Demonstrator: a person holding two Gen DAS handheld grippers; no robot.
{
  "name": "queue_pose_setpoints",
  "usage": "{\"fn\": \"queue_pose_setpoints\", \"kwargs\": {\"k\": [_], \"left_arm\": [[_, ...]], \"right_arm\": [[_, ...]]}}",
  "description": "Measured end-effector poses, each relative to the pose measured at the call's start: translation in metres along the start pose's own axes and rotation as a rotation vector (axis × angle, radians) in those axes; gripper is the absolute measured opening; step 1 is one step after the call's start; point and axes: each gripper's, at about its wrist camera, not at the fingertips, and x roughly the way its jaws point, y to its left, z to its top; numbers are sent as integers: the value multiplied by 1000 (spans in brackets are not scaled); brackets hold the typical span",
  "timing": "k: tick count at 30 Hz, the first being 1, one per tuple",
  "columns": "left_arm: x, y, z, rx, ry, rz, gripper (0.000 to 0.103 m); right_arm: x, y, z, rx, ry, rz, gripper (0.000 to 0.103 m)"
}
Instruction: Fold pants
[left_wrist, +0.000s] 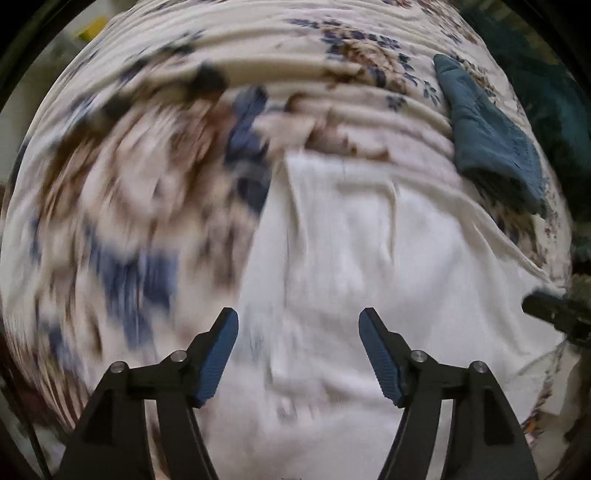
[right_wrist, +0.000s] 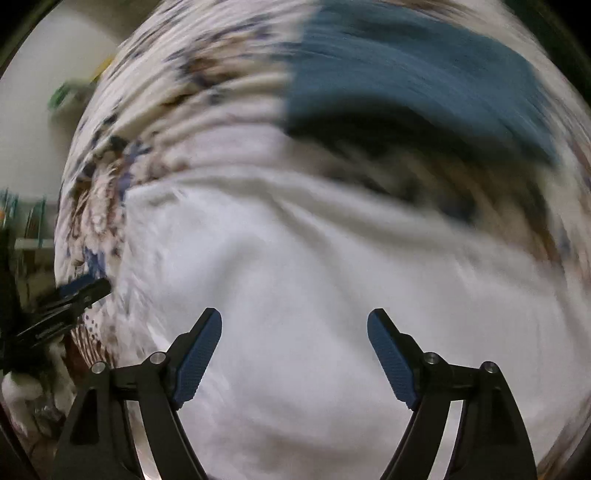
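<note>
Both views are smeared by motion blur. In the left wrist view, a floral bedspread (left_wrist: 122, 177) in brown and blue fills the left side, its pale ridges running toward the far edge. White pants (left_wrist: 369, 251) lie spread on it from the middle to the right, wrinkled, beneath the left gripper (left_wrist: 298, 332) — its jaws stand wide apart with nothing between them. A folded teal cloth (left_wrist: 491, 136) rests near the bedspread's far right edge, just beyond the pants. At the right edge the right gripper (left_wrist: 554, 310) reaches in, partly cut off. In the right wrist view its jaws gape, empty, above the pants.
</note>
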Motion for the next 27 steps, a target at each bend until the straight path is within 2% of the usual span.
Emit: {"fn": "queue_pose_setpoints", "kwargs": {"k": [2, 4, 6, 8, 9, 10, 11, 15, 19, 22, 23, 25, 26, 27], "left_arm": [[-8, -21, -25, 12, -2, 44, 66], [-12, -58, -47, 58, -28, 86, 66], [-12, -99, -79, 127, -42, 135, 66], [-4, -146, -102, 191, -41, 144, 66], [2, -167, -110, 214, -48, 147, 66], [11, -195, -130, 249, -50, 154, 66], [22, -216, -125, 265, -49, 157, 66], [55, -290, -162, 302, -22, 152, 66], [77, -352, -208, 288, 3, 136, 66], [87, -389, -237, 286, 14, 119, 73], [89, -398, -243, 289, 13, 119, 79], [94, -418, -256, 304, 7, 119, 82], [97, -427, -261, 311, 5, 122, 82], [98, -433, -266, 316, 5, 124, 82]], "right_arm": [[-19, -49, -68, 160, -30, -24, 83], [-28, -108, -141, 327, -38, -44, 84], [-33, -159, -195, 468, -48, -68, 84], [-44, -224, -249, 601, -46, -102, 84], [-40, -240, -264, 634, -49, -120, 84], [-48, -272, -289, 681, -53, -155, 84], [-55, -300, -310, 719, -58, -186, 84], [-74, -397, -379, 874, -98, -245, 84], [-72, -492, -431, 1037, -121, -232, 84], [-67, -544, -439, 1056, -106, -242, 84], [-63, -561, -443, 1054, -102, -202, 84], [-53, -583, -447, 1029, -70, -113, 83], [-52, -592, -449, 1011, -66, -80, 79], [-51, -593, -446, 976, -73, -55, 63]]}}
